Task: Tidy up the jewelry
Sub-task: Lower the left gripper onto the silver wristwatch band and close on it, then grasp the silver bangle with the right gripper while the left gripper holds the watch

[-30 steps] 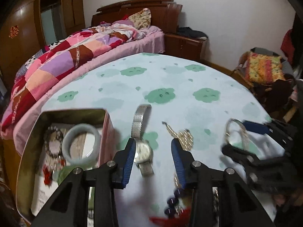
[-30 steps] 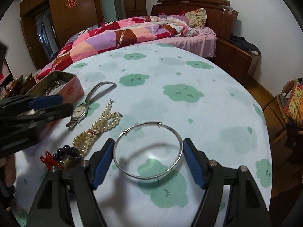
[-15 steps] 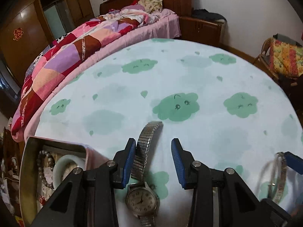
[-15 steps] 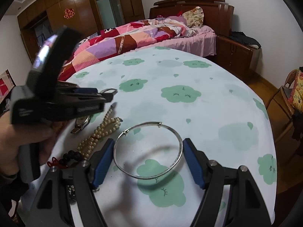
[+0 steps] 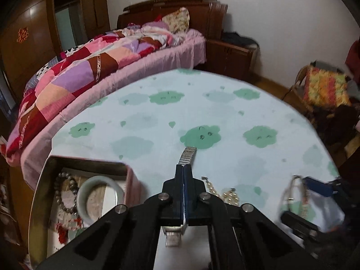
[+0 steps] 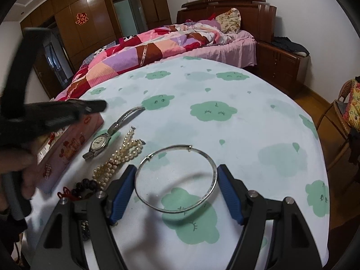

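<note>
Left wrist view.
- Left gripper (image 5: 184, 175): fingers pressed together, no gap showing. The watch (image 5: 187, 156) band runs out ahead of the tips, and a short end of band shows below the fingers; whether the fingers pinch the watch cannot be told here.
- Tin box (image 5: 42, 180): open, to the left of the fingers on the tabletop (image 5: 225, 112), which wears a pale cloth with green clouds. It holds a pale green bangle (image 5: 99, 196), a beaded bracelet (image 5: 61, 193) and some red pieces.
- Pearl necklace (image 5: 227, 195): just right of the fingers, partly hidden.
- Right gripper (image 5: 315, 204): blurred, far right, at a silver hoop.

Right wrist view.
- Right gripper (image 6: 176, 192): fingers spread wide, one on each side of the silver bangle (image 6: 176, 177), which lies flat on the tabletop (image 6: 247, 135). Both blue pads sit at its rim; contact cannot be told.
- Watch (image 6: 101, 141): lying on the cloth, left and ahead of the fingers, beside the tin box (image 6: 65, 155).
- Pearl necklace (image 6: 121, 155): between watch and silver bangle.
- Dark bead bracelet (image 6: 86, 185) with red tassel: just left of the left finger.
- Left gripper (image 6: 99, 105): blurred, above the tin box; its tips appear together.
</note>
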Action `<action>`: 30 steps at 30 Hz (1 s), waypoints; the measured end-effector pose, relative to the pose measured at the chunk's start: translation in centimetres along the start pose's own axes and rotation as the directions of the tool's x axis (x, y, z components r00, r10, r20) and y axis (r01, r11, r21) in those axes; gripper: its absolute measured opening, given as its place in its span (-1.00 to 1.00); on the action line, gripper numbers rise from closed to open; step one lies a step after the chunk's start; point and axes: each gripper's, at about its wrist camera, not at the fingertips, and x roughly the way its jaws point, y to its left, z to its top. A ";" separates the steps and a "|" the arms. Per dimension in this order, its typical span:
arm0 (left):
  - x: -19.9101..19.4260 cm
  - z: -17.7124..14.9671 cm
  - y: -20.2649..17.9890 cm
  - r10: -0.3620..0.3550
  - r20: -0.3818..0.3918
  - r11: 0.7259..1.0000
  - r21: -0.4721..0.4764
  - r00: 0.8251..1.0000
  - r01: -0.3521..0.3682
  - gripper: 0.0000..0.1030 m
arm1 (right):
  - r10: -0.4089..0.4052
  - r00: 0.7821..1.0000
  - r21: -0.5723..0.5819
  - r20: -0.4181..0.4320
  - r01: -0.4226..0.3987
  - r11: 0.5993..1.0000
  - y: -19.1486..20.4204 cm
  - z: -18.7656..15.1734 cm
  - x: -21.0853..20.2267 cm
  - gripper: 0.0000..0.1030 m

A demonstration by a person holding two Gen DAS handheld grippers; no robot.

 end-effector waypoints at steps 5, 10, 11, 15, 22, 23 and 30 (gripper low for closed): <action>0.1 0.5 -0.7 -0.030 0.005 0.999 0.043 1.000 0.030 -0.99 | -0.018 1.000 -0.025 -0.006 0.018 1.000 0.5 -0.2 0.0 0.44; 2.5 1.1 -0.9 -0.048 -0.031 0.998 0.034 0.998 0.049 0.05 | -0.018 1.000 -0.027 -0.006 0.018 0.999 0.5 -0.4 -0.1 0.44; 3.0 1.2 -0.7 -0.047 -0.044 0.999 0.024 0.998 0.048 0.05 | -0.016 1.000 -0.026 -0.007 0.016 1.000 0.5 -0.4 0.0 0.44; 4.9 1.9 -0.5 -0.055 -0.095 0.998 0.012 0.994 0.056 0.04 | -0.010 1.000 -0.027 -0.006 0.010 1.000 0.6 -0.4 0.0 0.44; 7.0 2.2 -0.4 -0.029 -0.157 0.999 0.026 0.987 0.034 0.04 | -0.011 1.000 0.001 -0.006 0.011 1.000 -0.2 0.2 -0.1 0.44; 7.1 2.0 -0.4 -0.029 -0.162 0.999 0.026 0.986 0.033 0.04 | -0.027 1.000 -0.004 0.003 0.027 1.000 -0.3 0.6 -0.1 0.44; 7.5 1.6 -0.6 0.019 -0.172 0.997 0.075 0.985 -0.006 -0.05 | -0.108 0.994 0.005 -0.007 0.109 0.994 -1.6 3.0 1.9 0.44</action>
